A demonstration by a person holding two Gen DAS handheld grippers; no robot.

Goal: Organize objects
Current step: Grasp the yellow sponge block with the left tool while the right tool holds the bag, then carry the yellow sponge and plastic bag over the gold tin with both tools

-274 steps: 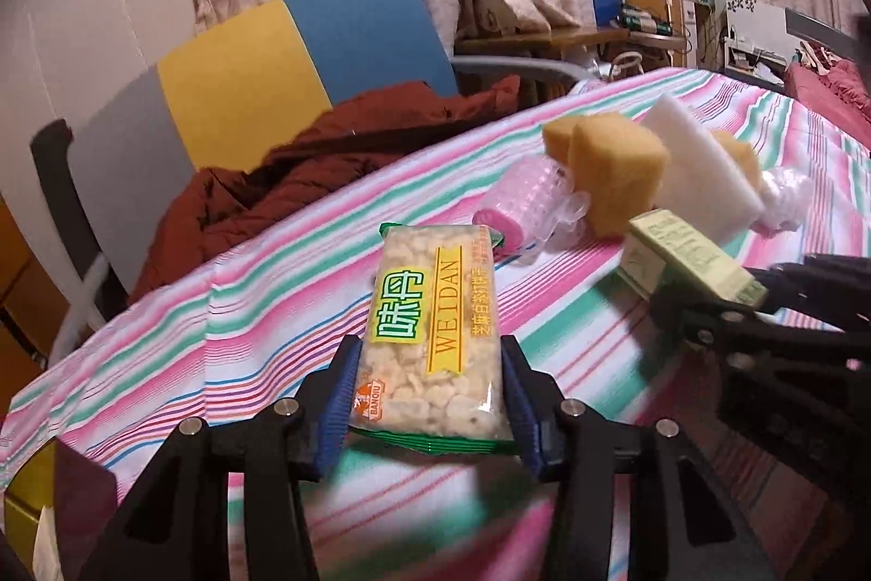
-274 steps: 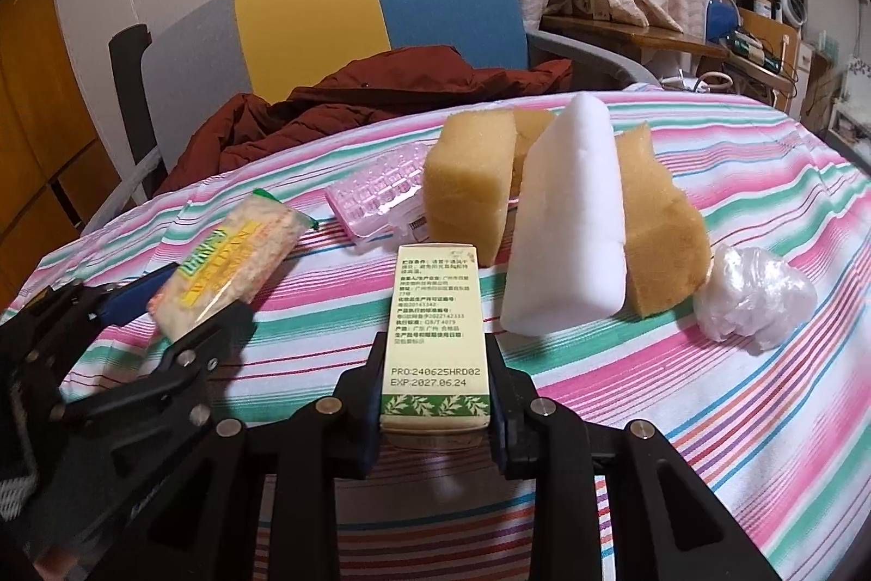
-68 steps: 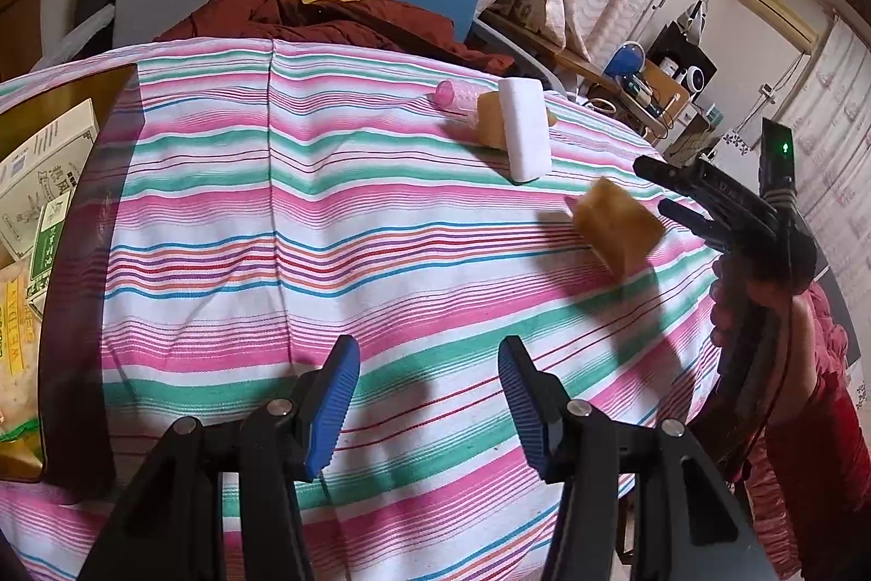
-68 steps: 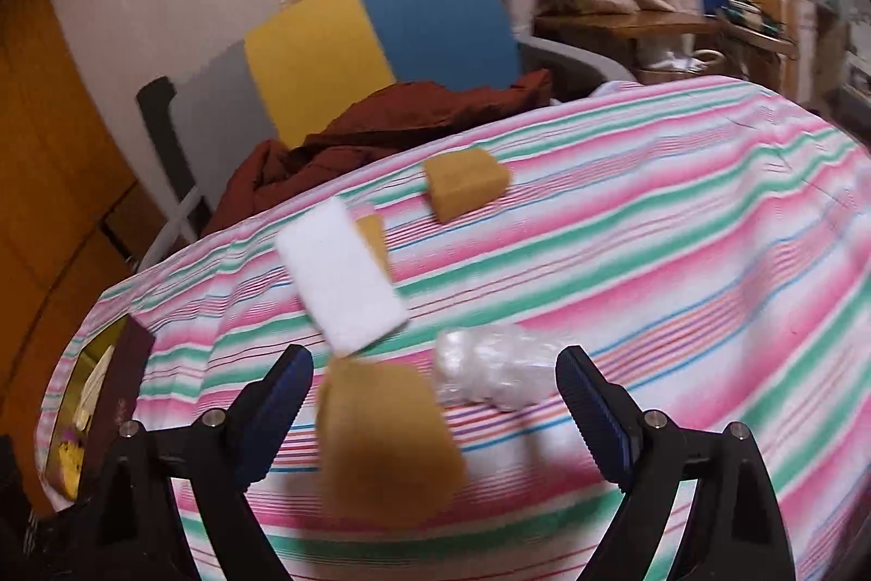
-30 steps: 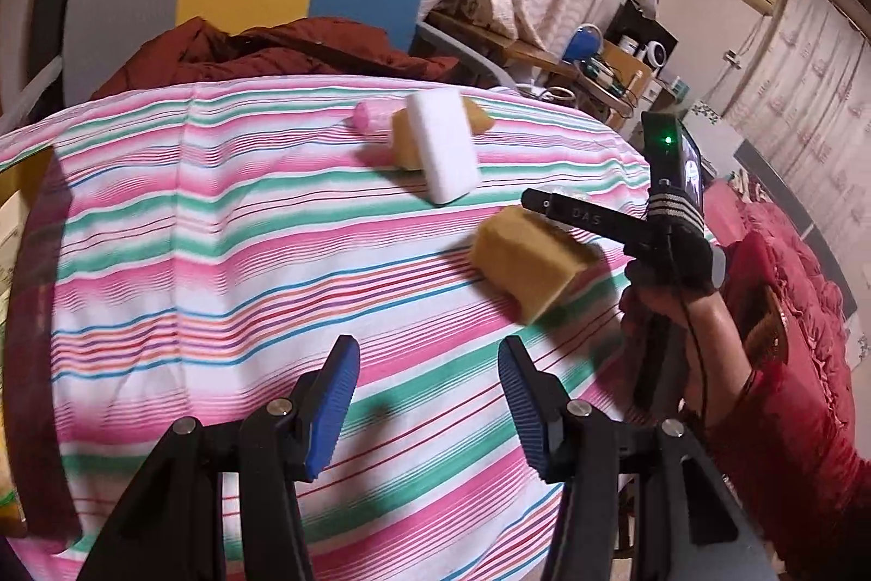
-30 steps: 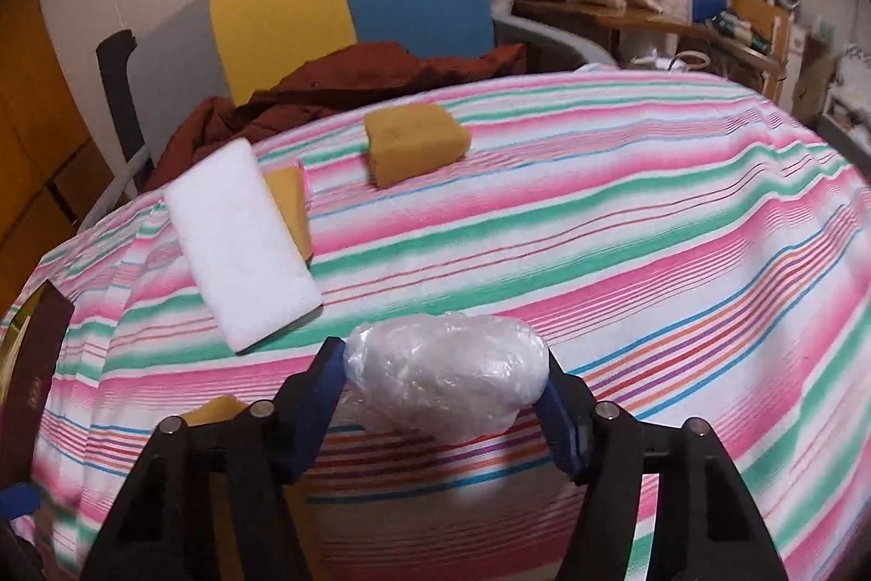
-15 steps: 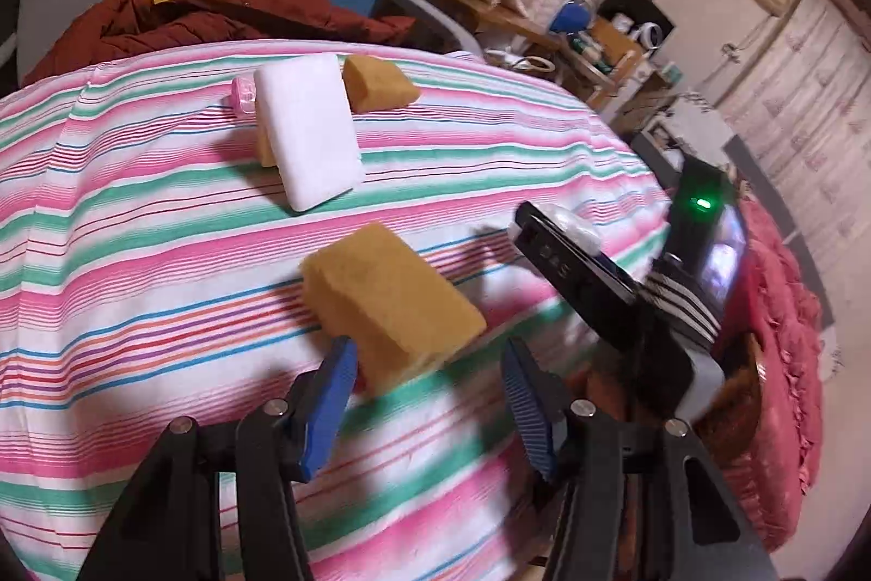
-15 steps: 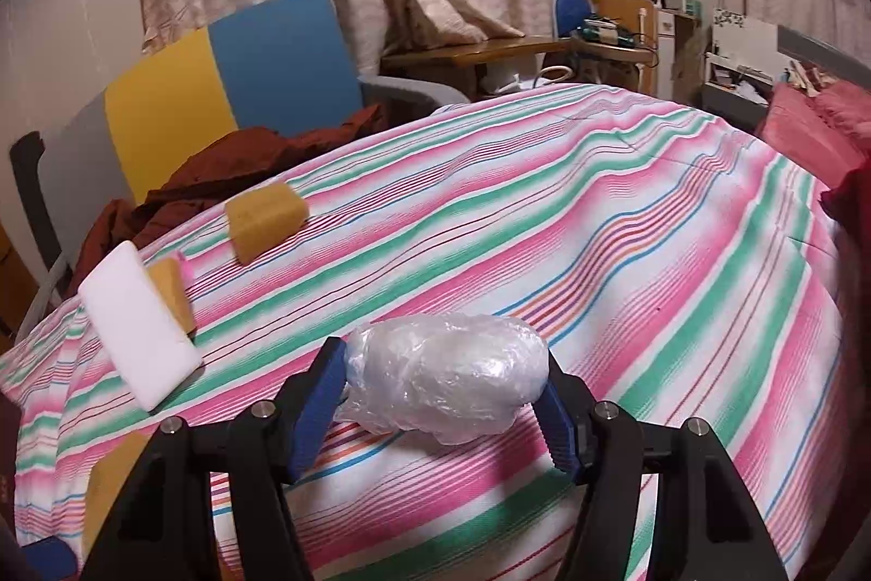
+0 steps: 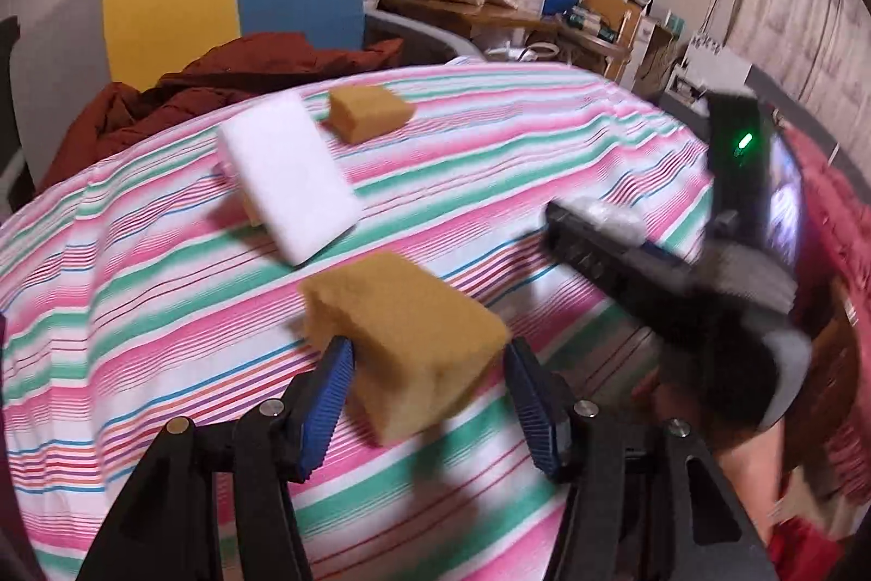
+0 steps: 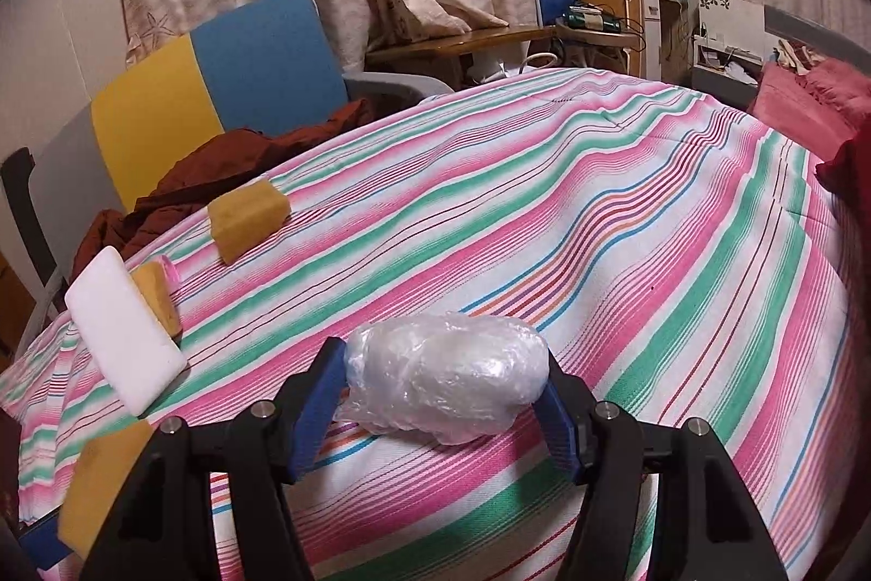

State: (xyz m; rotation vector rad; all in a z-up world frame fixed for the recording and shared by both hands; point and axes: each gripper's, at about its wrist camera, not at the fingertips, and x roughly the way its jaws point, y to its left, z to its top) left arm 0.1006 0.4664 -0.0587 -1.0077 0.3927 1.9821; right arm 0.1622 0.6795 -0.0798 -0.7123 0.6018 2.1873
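The left gripper (image 9: pixel 430 396) stands apart around a tan sponge (image 9: pixel 403 336) on the striped desk (image 9: pixel 490 167); its jaws have just been opening, the left pad touching the sponge, the right pad clear of it. Beyond lie a white foam block (image 9: pixel 286 181) and a smaller tan sponge (image 9: pixel 367 112). The right gripper (image 10: pixel 443 409) is clamped on a crumpled clear plastic bag (image 10: pixel 449 377), both blue pads pressing its sides. A chair (image 10: pixel 218 85) with a dark red jacket (image 10: pixel 228 167) stands behind the desk.
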